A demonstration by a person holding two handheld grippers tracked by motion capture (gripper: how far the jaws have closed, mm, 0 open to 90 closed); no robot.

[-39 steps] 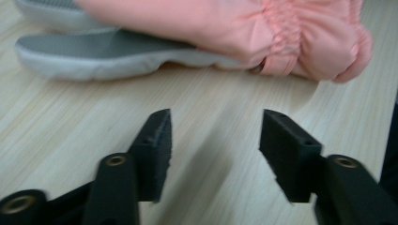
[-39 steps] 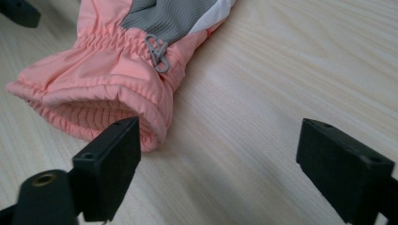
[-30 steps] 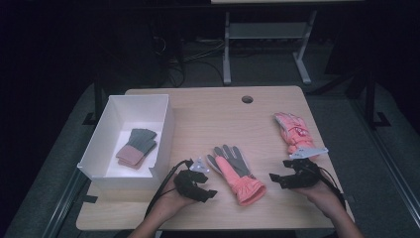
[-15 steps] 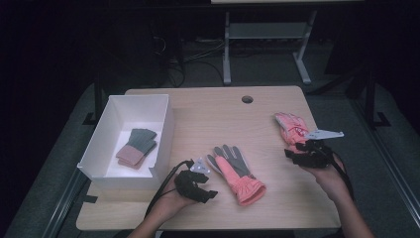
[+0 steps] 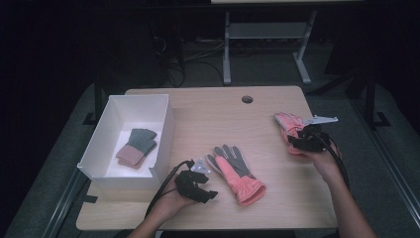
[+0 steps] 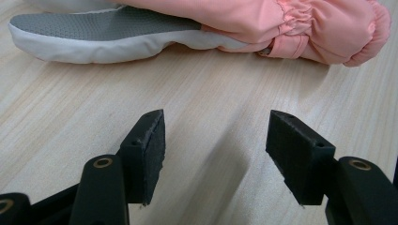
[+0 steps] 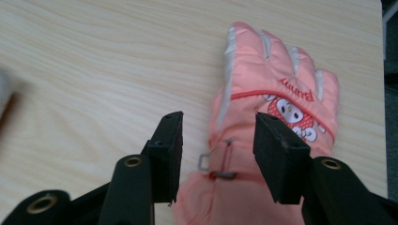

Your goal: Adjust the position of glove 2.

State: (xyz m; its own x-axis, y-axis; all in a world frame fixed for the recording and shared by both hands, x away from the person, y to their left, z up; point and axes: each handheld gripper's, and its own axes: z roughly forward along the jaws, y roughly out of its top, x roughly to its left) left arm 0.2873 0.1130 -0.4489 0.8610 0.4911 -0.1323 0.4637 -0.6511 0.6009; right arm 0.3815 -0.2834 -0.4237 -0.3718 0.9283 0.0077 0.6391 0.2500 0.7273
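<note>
A pink glove (image 5: 236,173) lies palm up at the table's middle, grey palm (image 6: 103,26) showing. My left gripper (image 5: 203,188) rests just left of it, open (image 6: 218,122) and with only bare wood between the pads. A second pink glove (image 5: 288,124), with a cartoon figure (image 7: 291,110) on its back, lies at the right. My right gripper (image 5: 299,141) hovers over its cuff (image 7: 234,187). Its jaws (image 7: 219,119) have just been closing and straddle the cuff, with a gap still showing beside the left pad.
A white box (image 5: 99,148) at the left holds a folded grey and pink pair of gloves (image 5: 136,146). A cable hole (image 5: 247,99) sits near the table's far edge. The right glove lies close to the table's right edge (image 5: 317,163).
My right gripper has moved away from the front edge, up along the right side, to above the right glove's cuff. The left gripper and the middle glove have stayed put.
</note>
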